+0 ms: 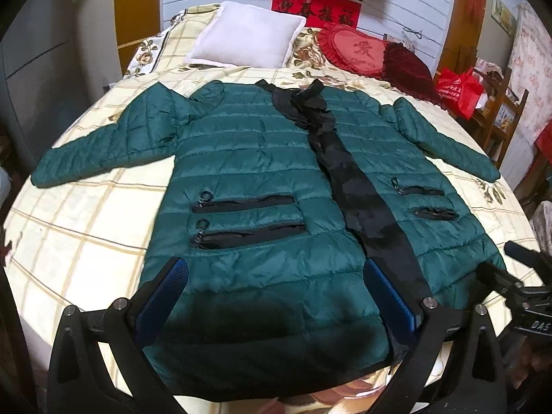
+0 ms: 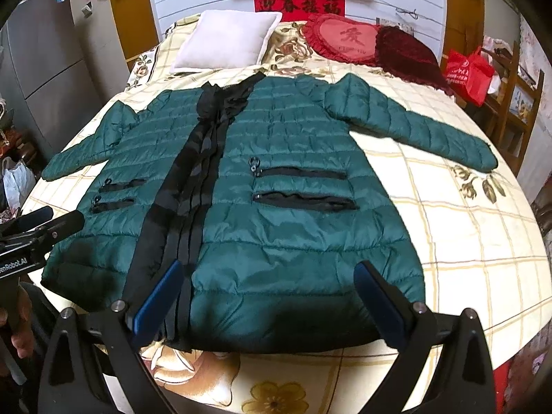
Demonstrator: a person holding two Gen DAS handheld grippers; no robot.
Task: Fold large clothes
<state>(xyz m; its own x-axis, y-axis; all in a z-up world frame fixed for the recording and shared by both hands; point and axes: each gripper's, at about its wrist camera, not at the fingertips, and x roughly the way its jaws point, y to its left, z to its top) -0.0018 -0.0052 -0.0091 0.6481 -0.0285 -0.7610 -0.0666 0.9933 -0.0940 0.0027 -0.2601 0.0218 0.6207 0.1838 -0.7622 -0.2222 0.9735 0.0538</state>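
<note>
Here the green jacket [image 1: 248, 172] lies flat, both hand-held grippers [image 1: 272, 296] [image 2: 269, 296] spread wide, apparently above its hem.

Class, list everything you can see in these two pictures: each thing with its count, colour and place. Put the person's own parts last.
Quilted coat: one, dark green with black front strip, spread flat on the bed, sleeves out.
Bedspread: one, cream with checks and flowers, under the coat.
Square pillow: one, white, head of bed.
Heart cushion: one, red, beside the pillow.
Velvet cushion: one, dark red, touching the heart cushion.
Wall banner: one, red with dark characters.
Shopping bag: one, red, beside the bed.
Left claw: open, over the hem.
Right claw: open, over the hem.
</note>
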